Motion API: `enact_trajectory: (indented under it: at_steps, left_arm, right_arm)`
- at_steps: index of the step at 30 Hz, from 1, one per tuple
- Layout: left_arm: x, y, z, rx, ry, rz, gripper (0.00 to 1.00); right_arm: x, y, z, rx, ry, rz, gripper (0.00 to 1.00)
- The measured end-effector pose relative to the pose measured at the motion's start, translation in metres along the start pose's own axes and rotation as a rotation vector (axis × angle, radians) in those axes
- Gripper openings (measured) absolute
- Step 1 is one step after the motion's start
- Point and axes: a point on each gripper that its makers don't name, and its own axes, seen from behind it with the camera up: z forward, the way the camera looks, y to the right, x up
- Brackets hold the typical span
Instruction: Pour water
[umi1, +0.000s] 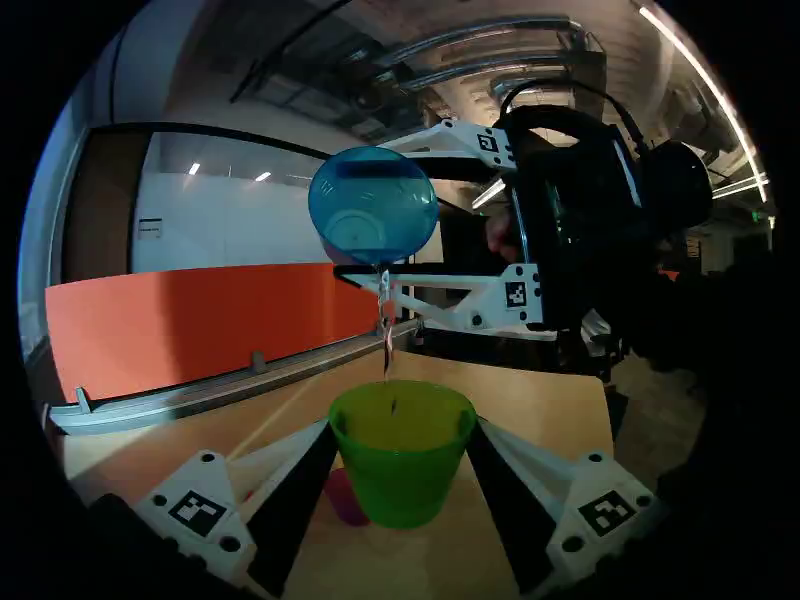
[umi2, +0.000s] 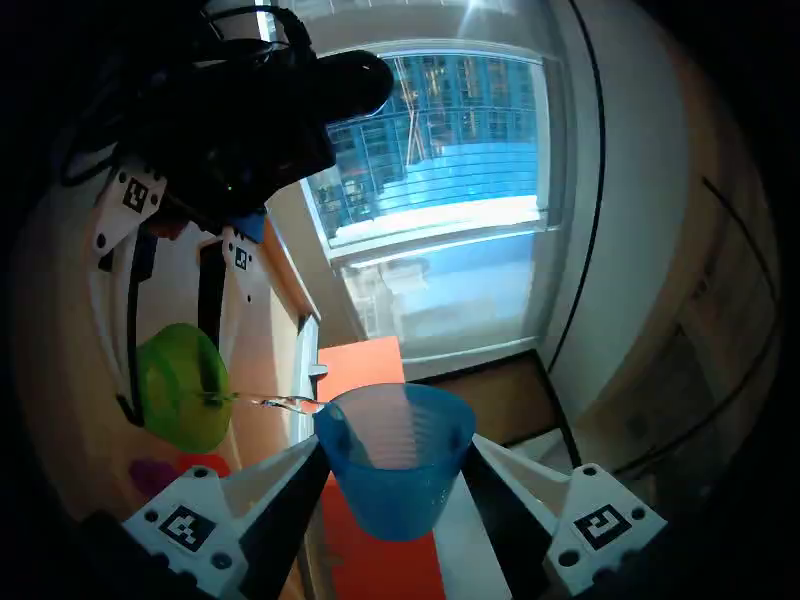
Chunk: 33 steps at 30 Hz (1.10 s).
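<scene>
Left gripper (umi1: 402, 440) is clamped on the green cup (umi1: 402, 475), which stands upright at 6 o'clock in the left gripper view with both fingers on its sides. A thin water stream (umi1: 385, 335) drops into its mouth (fill level unreadable). A purple object (umi1: 345, 497) sits at 7 o'clock on the wooden table (umi1: 530, 400), partly hidden behind the cup. Blue cup (umi1: 373, 205) is at 12 o'clock above the green one, tipped over, with water leaving its low rim. Right gripper (umi2: 395, 455) squeezes the blue cup at 6 o'clock in the right gripper view. Orange wall panel (umi1: 200, 320) is at 9 o'clock, far. Window (umi2: 450, 200) is at 12 o'clock, farthest.
</scene>
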Motion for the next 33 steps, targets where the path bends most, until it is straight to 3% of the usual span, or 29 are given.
enact_trajectory:
  at_steps: [33]
  left_arm:
    - [0.0, -0.007, 0.001, 0.002, 0.002, -0.004, 0.86]
  right_arm:
    - [0.019, 0.002, 0.008, -0.015, 0.004, -0.158, 0.87]
